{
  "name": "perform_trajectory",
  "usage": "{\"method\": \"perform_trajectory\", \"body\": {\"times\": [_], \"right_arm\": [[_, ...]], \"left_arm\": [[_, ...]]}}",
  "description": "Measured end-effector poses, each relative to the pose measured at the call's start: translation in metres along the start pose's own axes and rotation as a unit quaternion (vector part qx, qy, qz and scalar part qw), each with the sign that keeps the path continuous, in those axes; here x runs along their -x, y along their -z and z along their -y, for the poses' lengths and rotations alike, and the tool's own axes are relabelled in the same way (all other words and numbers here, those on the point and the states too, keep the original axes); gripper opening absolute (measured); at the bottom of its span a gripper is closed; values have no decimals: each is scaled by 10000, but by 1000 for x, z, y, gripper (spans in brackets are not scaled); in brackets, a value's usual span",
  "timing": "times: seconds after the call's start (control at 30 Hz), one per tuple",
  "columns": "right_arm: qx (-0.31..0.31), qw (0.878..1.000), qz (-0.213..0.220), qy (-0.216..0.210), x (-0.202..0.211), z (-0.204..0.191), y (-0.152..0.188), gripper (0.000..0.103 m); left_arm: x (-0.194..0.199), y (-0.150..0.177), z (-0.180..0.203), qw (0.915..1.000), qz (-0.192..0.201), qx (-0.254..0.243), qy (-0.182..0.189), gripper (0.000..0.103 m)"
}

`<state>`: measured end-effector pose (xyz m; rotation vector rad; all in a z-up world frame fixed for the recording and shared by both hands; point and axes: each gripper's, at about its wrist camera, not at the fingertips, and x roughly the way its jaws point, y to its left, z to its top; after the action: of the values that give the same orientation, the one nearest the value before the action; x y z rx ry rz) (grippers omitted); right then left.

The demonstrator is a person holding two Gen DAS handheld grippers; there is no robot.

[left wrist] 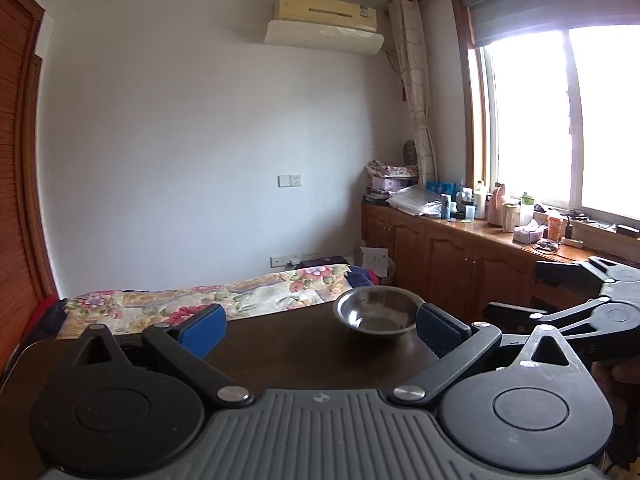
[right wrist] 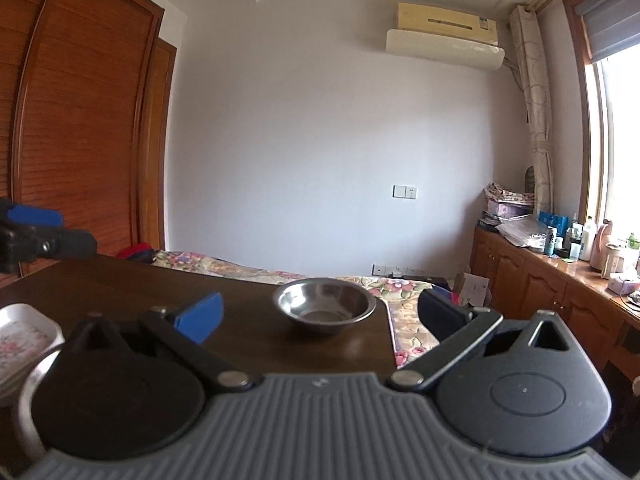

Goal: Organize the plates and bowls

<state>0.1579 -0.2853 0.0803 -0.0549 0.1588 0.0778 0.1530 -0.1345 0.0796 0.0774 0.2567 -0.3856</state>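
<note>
Ahead of your right gripper (right wrist: 320, 320), bare dark table (right wrist: 140, 292) lies open up to the steel bowl (right wrist: 325, 306) at twelve o'clock, the only thing in the way there. At nine o'clock a floral plate (right wrist: 24, 340) and a metal rim crowd the edge, with your left gripper (right wrist: 36, 228) above them at ten.

Black linkage arms, silver rivets, blue pads (left wrist: 202, 330), grey ribbed base.
</note>
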Motion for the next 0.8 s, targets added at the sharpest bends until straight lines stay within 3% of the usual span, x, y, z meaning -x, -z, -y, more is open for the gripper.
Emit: {"method": "perform_trajectory", "body": {"times": [0.43, 0.5, 0.8], "right_arm": [[173, 9990, -323, -237, -75, 19, -15, 101], [193, 9985, -428, -272, -87, 23, -15, 86], [-227, 9938, -1007, -421, -129, 43, -4, 68]], "left_arm": [[-90, -33, 1, 9982, -551, -148, 172, 103], [-104, -35, 0, 9973, -677, -161, 232, 102], [-168, -31, -3, 9904, -1321, -165, 366, 87]]}}
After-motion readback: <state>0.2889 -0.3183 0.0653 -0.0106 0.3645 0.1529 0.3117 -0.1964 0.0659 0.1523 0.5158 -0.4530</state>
